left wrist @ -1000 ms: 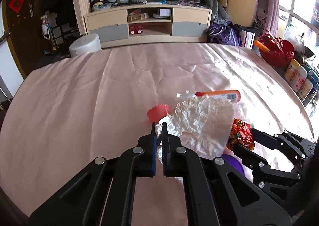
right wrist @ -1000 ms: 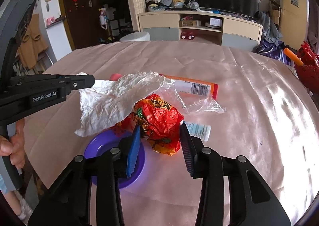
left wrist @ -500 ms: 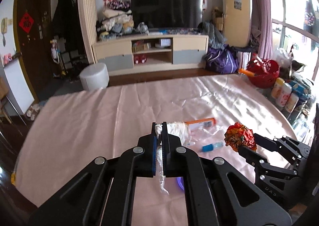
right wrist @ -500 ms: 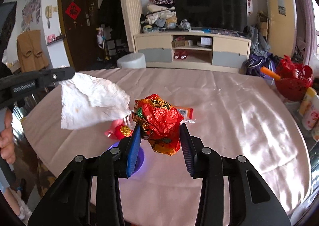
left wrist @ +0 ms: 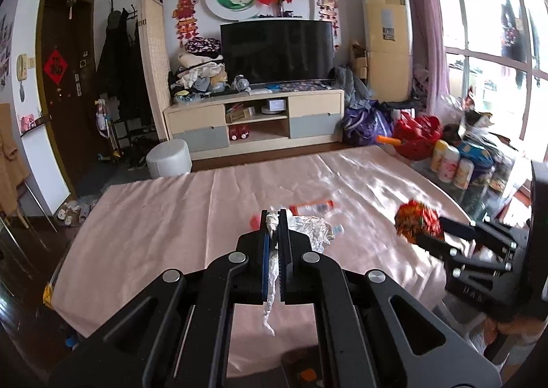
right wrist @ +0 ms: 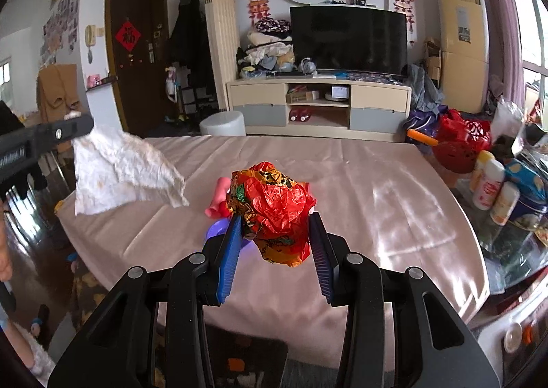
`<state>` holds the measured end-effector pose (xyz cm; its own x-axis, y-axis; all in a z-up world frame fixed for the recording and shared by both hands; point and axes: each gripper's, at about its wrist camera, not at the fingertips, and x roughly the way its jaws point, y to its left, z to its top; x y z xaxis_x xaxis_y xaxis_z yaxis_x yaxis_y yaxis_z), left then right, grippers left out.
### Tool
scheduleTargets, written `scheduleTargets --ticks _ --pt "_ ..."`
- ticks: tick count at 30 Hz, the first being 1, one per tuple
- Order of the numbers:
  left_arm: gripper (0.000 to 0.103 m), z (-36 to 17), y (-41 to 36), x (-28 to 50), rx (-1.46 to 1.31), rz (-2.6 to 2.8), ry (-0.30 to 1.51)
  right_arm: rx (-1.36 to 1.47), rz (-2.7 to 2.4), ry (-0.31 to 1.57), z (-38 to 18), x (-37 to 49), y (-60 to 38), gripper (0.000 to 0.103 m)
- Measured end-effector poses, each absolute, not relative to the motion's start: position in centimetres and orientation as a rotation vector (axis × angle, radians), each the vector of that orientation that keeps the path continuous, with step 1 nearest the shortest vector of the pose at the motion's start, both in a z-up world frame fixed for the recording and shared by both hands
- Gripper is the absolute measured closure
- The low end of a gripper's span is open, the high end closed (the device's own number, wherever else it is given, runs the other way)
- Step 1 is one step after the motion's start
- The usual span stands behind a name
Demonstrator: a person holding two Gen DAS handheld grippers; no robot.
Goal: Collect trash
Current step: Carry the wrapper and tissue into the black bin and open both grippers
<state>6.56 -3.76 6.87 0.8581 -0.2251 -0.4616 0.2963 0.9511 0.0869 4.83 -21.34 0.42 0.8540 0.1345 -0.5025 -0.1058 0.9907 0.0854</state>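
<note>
1 tissue (right wrist: 116, 175): pinched in L gripper (left wrist: 273, 216), jaws nearly closed. 1 red wrapper (right wrist: 274, 213): clamped in R gripper (right wrist: 275, 227), jaws part-open. Both held above table (right wrist: 394, 203); far half bare.

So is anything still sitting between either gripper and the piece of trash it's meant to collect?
Nothing visible. The left gripper is shut on the crumpled white paper napkin, and the right gripper is clamped on the crumpled red and orange foil wrapper. Both pieces hang clear above the pink tablecloth. No bin is in view.
</note>
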Motion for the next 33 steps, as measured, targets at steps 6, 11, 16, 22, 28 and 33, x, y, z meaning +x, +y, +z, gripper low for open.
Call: scheduleTargets --ticks 6,11,16,22,28,33 --pt "0.1 2.2 -4.1 3.1 0.163 -0.316 0.537 0.076 0.148 0.589 -2.6 2.3 -21.5 0.062" --pt "0.1 -3.0 -4.7 1.7 0.19 -0.335 0.624 0.092 0.174 0.679 -6.7 1.4 -20.9 0.062" --pt "0.1 -7.2 -4.6 0.8 0.172 -0.366 0.703 0.131 0.21 0.794 -11.9 0.8 -19.9 0.062" --pt "0.1 -12.5 -4.1 0.6 0.135 -0.387 0.814 0.154 0.203 0.887 -16.1 0.9 -19.5 0.062" --pt "0.1 -17.7 -4.0 1.0 0.084 -0.411 0.938 0.167 0.219 0.972 -19.1 0.8 -18.3 0.062" --pt "0.1 -21.6 -4.4 1.5 0.062 -0.43 1.034 0.154 0.204 1.019 -20.7 1.2 -17.9 0.062"
